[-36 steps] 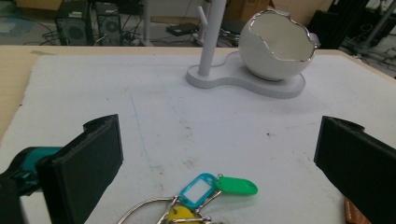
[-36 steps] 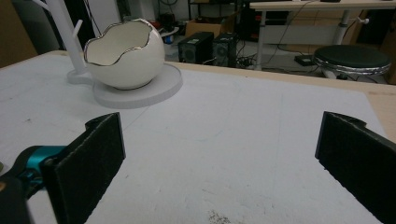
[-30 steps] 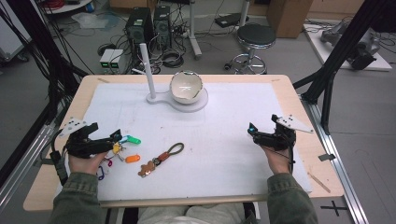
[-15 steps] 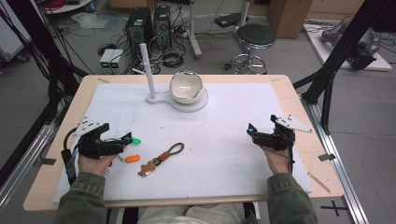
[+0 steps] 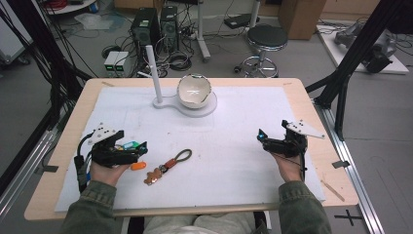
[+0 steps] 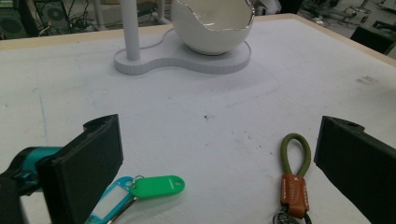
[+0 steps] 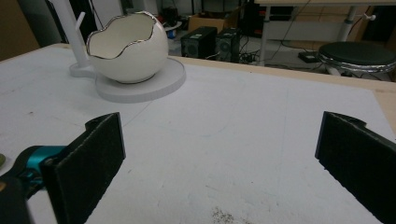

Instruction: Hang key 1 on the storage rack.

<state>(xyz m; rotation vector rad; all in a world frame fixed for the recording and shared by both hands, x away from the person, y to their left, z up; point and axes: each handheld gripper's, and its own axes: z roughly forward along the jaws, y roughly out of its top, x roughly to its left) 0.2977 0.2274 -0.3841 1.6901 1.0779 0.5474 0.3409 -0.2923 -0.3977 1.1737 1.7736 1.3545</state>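
Person at a table [image 5: 68,146] w/ white mat, a gripper in each hand. Left gripper [image 5: 139,152] sits low at the near-left of the mat, jaws wide apart, nothing between them; in the left gripper view the green key tag [image 6: 158,185] and a blue-framed tag [image 6: 109,199] lie just beside its left jaw, joined on a ring. An olive loop keychain w/ brown leather tab [image 6: 295,175] lies nearer the other jaw, not touching it. From the high view the same keychain [image 5: 170,163] lies mid-mat, an orange tag [image 5: 138,165] between it and the left hand [image 5: 104,171]. Right gripper [image 5: 263,141] at the near-right of the mat, jaws also wide apart & empty, over bare mat. White eggshell-shaped bowl [image 5: 194,91] sits on a flat white base w/ an upright post [image 5: 154,73], far-center of the mat, well apart from both grippers. Black stool [image 5: 263,39] and PC towers [image 5: 156,24] on the floor beyond.
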